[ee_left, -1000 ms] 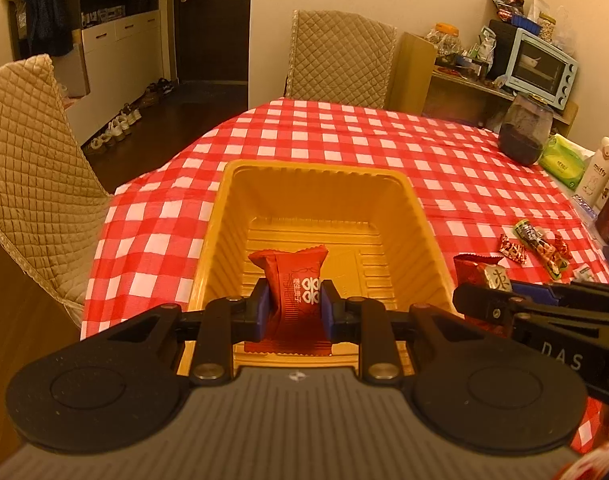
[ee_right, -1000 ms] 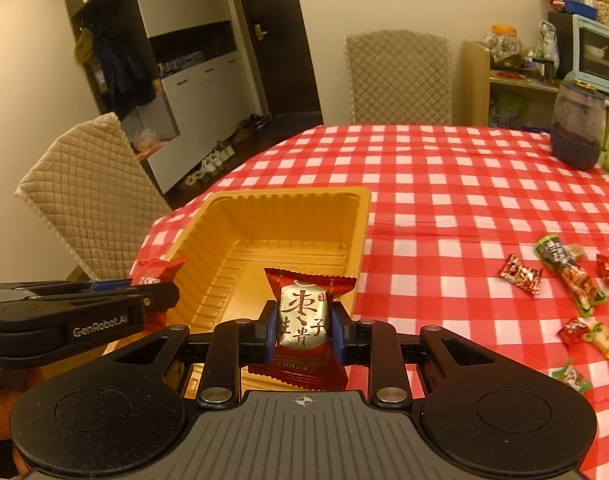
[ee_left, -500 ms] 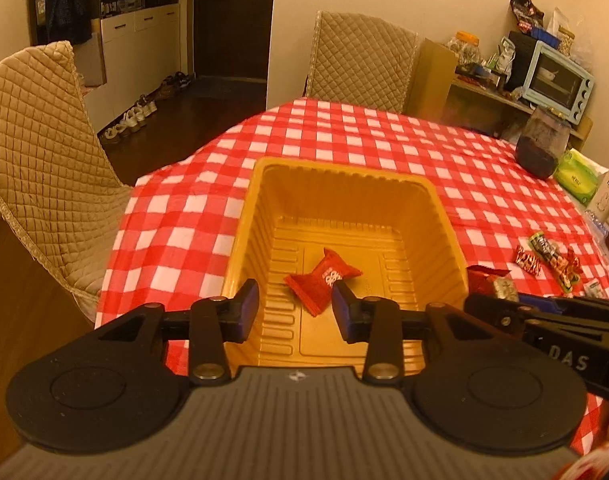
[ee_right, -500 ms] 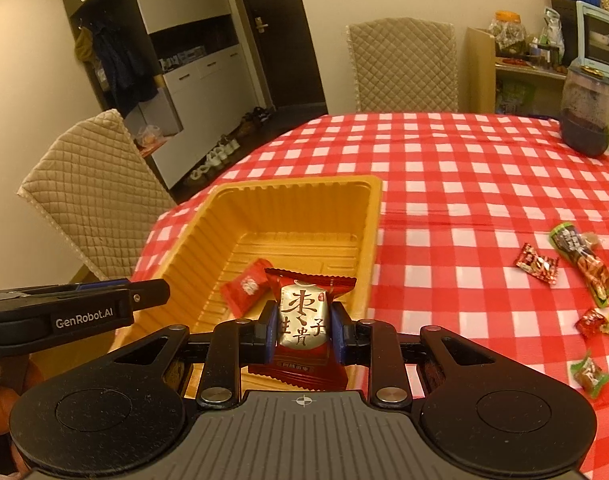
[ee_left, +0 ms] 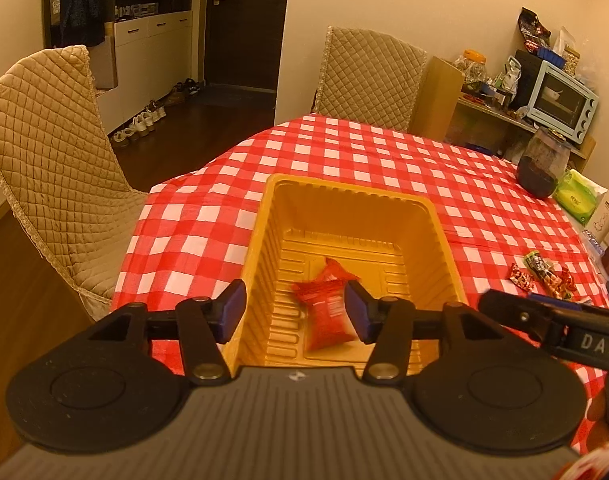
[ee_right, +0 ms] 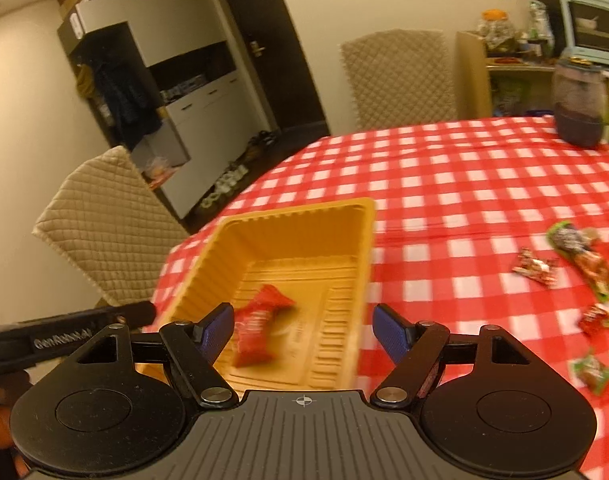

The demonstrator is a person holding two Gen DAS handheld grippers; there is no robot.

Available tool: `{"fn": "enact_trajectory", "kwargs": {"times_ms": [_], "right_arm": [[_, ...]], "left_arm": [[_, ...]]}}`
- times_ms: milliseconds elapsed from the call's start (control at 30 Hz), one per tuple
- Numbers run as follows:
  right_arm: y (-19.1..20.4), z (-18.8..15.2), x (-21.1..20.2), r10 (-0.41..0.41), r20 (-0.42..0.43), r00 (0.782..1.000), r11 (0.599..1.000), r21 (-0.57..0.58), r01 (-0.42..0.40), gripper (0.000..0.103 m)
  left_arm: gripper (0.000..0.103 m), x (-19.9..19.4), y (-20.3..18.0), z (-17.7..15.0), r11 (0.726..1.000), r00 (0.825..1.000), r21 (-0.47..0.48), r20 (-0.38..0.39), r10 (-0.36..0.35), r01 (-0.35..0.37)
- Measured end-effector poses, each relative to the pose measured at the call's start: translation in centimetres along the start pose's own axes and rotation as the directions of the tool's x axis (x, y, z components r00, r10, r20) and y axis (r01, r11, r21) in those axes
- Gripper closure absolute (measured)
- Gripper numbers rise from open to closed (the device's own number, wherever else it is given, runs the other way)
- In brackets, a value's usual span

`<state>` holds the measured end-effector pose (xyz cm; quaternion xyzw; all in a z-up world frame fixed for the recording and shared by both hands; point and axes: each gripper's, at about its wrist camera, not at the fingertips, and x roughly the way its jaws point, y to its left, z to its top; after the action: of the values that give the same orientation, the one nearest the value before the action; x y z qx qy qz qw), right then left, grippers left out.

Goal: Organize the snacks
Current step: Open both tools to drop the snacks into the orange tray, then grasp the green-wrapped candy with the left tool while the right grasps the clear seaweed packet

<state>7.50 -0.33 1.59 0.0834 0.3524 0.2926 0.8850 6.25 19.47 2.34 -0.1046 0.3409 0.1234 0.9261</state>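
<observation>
Because both grippers hang over the yellow tray [ee_left: 260,248], their red packets [ee_left: 328,312] lie inside it; the left gripper [ee_left: 295,311] and right gripper [ee_right: 302,330] are spreading, pinching nothing. More wrapped snacks [ee_right: 534,268] wait on the checked cloth [ee_right: 444,168].

Home dining room. Surface with red checked cloth [ee_left: 384,160]; quilted chairs [ee_left: 48,168] beside and behind it; toaster oven [ee_left: 562,100] on cluttered shelf beyond its far corner; shoes [ee_left: 144,122] by cabinet near door [ee_left: 240,20].
</observation>
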Motion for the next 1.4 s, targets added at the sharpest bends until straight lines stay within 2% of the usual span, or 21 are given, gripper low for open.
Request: {"fn": "enact_trajectory", "kwargs": {"times_ms": [100,267,567,967,1400], "right_arm": [[-0.7,-0.8,-1.4,-0.044,0.004,0.999,0.999,0.009,0.044,0.027],[-2.3,-2.5,-4.1,-0.109,0.009,0.994,0.994,0.027,0.108,0.027],[-5.8,-4.4,-9.2,-0.225,0.024,0.974,0.971,0.09,0.222,0.027],[-10.2,-5.5,-14.5,-0.364,0.059,0.93,0.922,0.164,0.35,0.027],[-15.1,-5.8,-16.5,-0.452,0.055,0.891,0.872,0.238,0.428,0.027]], "left_arm": [[0.041,-0.5,-0.9,-0.3,1.0,1.0,0.01,0.007,-0.014,0.014],[0.037,-1.4,-2.9,-0.9,0.998,0.999,0.039,0.013,-0.047,0.047],[0.036,-2.6,-7.9,-1.9,0.986,0.99,0.095,0.002,-0.138,0.137],[0.035,-3.2,-15.1,-3.9,0.948,0.964,0.175,-0.044,-0.264,0.267],[0.035,-1.2,-20.6,-6.4,0.903,0.948,0.29,-0.122,-0.293,0.316]]}}
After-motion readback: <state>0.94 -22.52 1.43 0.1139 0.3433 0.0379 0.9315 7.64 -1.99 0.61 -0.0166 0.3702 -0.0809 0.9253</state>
